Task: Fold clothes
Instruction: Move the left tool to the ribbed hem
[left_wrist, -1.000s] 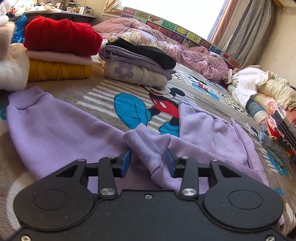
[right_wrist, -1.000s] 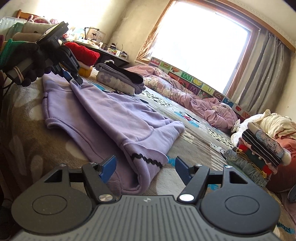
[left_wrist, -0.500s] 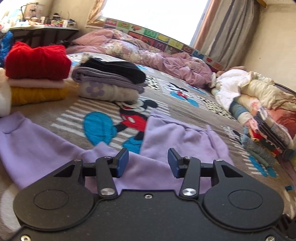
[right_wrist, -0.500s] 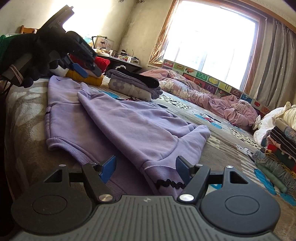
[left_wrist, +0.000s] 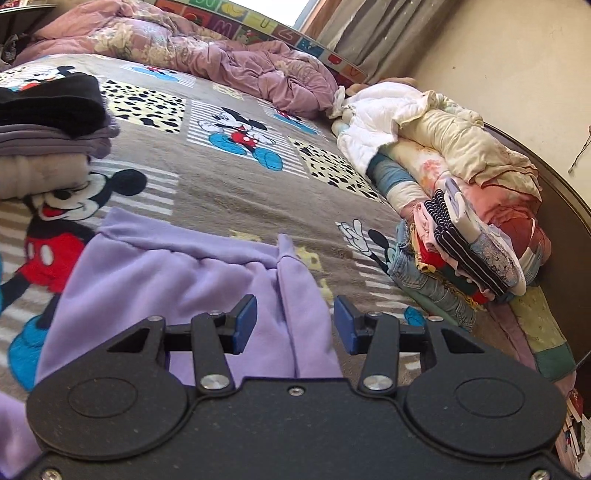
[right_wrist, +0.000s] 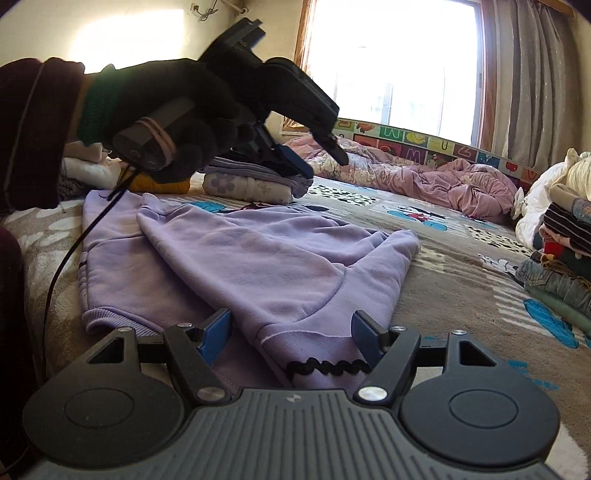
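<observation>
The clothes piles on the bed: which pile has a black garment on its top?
The folded stack beyond the lilac sweatshirt, black on grey on a flower-print piece. The pile by the headboard has white and cream on top.

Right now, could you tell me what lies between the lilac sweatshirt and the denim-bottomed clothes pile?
Only bare cartoon blanket separates the lilac sweatshirt from the clothes pile, shown in the right wrist view.

A: What is being folded?

B: A lilac sweatshirt (right_wrist: 258, 266), soft fleece, lying flat on the bed's cartoon-mouse blanket.

A: How does it lie?

B: Partly folded. One sleeve is laid diagonally across the body, its ribbed cuff (right_wrist: 155, 208) at the far left. A ribbed hem (right_wrist: 110, 321) shows at the near left edge, and black zigzag trim (right_wrist: 328, 367) runs along the nearest edge.

A: And from the left wrist view?

B: The same lilac cloth (left_wrist: 177, 280), with a raised fold ridge (left_wrist: 295, 295) running toward the camera.
</observation>
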